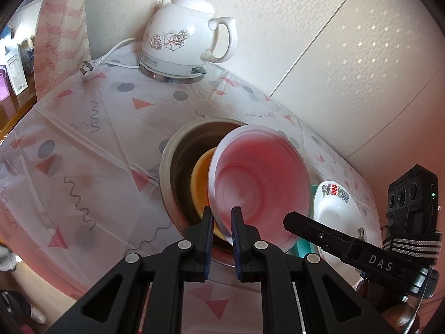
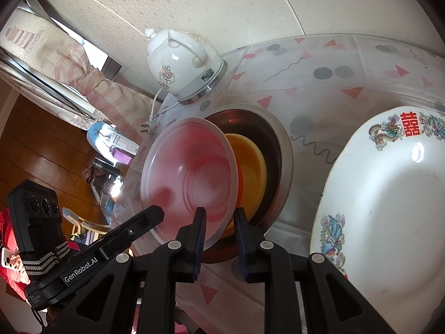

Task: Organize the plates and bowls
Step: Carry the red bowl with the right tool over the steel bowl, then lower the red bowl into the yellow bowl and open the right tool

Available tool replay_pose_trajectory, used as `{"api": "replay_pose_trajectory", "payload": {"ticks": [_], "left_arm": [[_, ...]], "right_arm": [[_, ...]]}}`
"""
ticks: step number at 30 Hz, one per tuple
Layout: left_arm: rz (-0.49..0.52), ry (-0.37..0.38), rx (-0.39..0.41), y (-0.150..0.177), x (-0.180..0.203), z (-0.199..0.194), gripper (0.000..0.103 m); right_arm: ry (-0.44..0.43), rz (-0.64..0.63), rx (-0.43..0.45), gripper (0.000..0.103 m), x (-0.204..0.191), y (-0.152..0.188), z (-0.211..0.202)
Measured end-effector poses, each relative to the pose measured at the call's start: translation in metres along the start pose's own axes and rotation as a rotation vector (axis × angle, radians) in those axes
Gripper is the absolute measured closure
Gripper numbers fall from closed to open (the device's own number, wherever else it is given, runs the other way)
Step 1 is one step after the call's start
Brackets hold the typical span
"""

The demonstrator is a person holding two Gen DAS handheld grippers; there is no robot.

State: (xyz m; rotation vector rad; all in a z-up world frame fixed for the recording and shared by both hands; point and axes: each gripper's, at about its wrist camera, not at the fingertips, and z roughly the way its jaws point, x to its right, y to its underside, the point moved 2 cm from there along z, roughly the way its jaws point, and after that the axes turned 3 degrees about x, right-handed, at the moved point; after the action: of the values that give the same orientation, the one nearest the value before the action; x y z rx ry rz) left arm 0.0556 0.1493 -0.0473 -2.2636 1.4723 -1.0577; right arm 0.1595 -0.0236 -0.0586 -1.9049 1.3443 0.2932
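Fingers, left: left gripper [image 1: 222,220] is pinching the near rim of the translucent pink bowl [image 1: 261,183], one finger outside the wall and one inside, narrow gap with the rim in it.
Fingers, right: right gripper [image 2: 219,222] straddles the same bowl's rim from the other side, slightly apart. Can't tell for sure if the pads actually press on the plastic; looks to me like a looser hold than the left.
Pink bowl: tilted up on edge, open side facing the cameras, hanging over the metal basin [image 1: 172,150] and partly inside it.
Orange bowl [image 1: 201,183]: already sitting in the basin, right behind the pink one.
Key relation: pink bowl is straight ahead of both sets of fingers and just above the orange bowl, mouth tipped toward the person. My guess is it needs to tip back flat so it nests into the orange one. Both hands are about equally close, left has the surer grip.
Decorated white plate [image 2: 389,194]: flat on the worktop [image 1: 83,128], to the right of the basin, nearer the right hand. Something teal [image 1: 304,247] pokes out from under it.
Kettle [image 1: 180,33]: white, at the back by the wall, well clear.
Watch out: thin plastic rim could slip or flex if one side lets go first.
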Motion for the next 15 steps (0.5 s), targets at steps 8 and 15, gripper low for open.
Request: {"api": "replay_pose_trajectory", "payload": {"ticks": [8, 15], "left_arm": [[-0.004, -0.014, -0.031, -0.002, -0.003, 0.010, 0.091], [-0.001, -0.025, -0.048, -0.004, -0.002, 0.015, 0.090]], "right_arm": [[0.030, 0.003, 0.015, 0.081, 0.006, -0.001, -0.001], [0.075, -0.049, 0.043, 0.084, 0.001, 0.000, -0.002]]}}
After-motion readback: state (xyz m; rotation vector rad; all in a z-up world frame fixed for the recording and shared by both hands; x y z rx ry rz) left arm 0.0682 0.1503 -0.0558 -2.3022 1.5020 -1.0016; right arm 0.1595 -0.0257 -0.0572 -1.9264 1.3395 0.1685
